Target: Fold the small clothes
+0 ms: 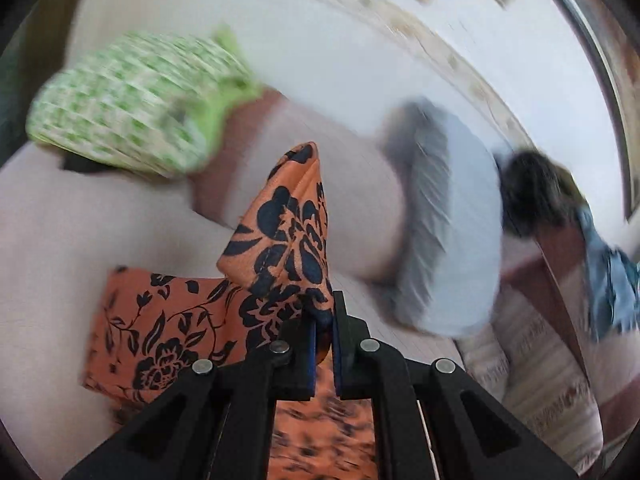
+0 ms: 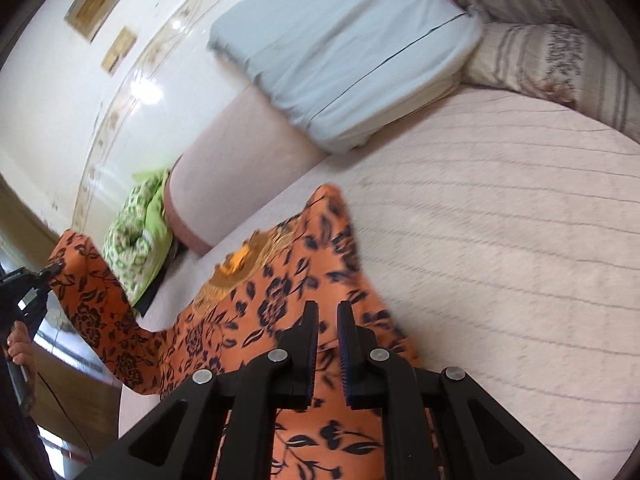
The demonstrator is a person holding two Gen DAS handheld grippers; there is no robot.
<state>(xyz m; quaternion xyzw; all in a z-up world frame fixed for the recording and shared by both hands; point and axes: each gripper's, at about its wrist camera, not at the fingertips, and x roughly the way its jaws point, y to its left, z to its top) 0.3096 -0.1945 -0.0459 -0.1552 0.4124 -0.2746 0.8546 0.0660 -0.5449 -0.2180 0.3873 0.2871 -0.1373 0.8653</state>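
Note:
An orange garment with a black flower print (image 1: 280, 236) lies on a pale pink bed (image 1: 48, 248). My left gripper (image 1: 324, 312) is shut on a fold of it and holds that corner up off the bed. In the right wrist view the same garment (image 2: 280, 292) spreads across the bed (image 2: 500, 240), and its far left corner hangs from the left gripper (image 2: 52, 270). My right gripper (image 2: 328, 312) hovers over the garment with its jaws a narrow gap apart; I see no cloth between them.
A green and white patterned cloth bundle (image 1: 132, 104) lies at the bed's far side and also shows in the right wrist view (image 2: 136, 236). A light blue pillow (image 2: 344, 48) and striped pillows (image 2: 560, 64) lie by the headboard. A white tiled wall (image 2: 60, 100) is behind.

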